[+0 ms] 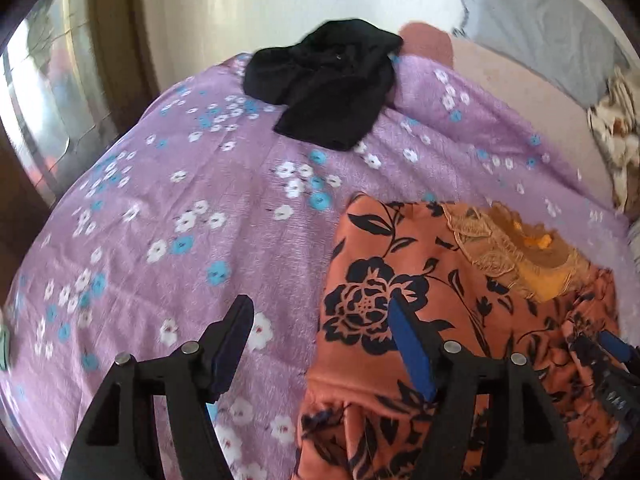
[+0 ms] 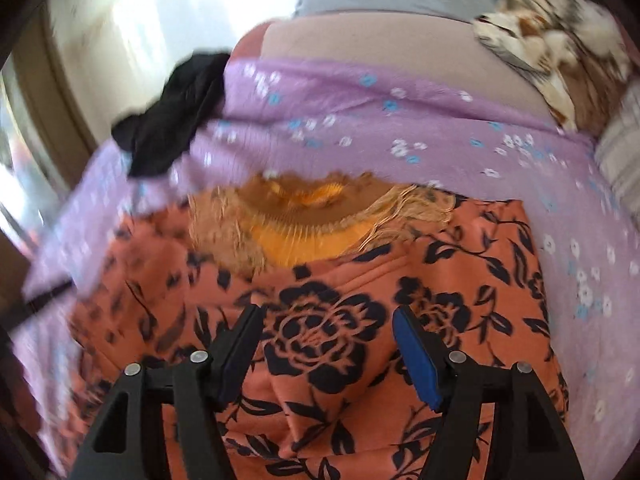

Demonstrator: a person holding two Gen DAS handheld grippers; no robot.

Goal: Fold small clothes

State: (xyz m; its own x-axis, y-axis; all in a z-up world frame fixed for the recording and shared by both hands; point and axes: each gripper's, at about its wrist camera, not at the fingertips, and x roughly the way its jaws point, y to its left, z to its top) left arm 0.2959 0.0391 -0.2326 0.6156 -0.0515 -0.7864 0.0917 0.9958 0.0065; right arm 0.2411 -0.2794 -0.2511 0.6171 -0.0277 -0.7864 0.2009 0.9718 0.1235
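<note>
On the lilac flowered bedspread (image 1: 168, 216), the orange floral garment (image 1: 460, 300) is lying at about four o'clock in the left wrist view, a black garment (image 1: 328, 84) at twelve. The left gripper (image 1: 320, 312) is spreading wide, holding nothing; the right gripper (image 2: 326, 322) is gaping wide over the orange cloth, empty.

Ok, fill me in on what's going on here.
A person with a handheld gripper in each hand is folding small clothes on a bed with a purple floral sheet. The orange garment with black flowers lies partly folded in front. The right gripper is over it, jaws open. The left gripper sits at its left edge, jaws open too, gripping nothing. A black garment waits at the far side.
</note>
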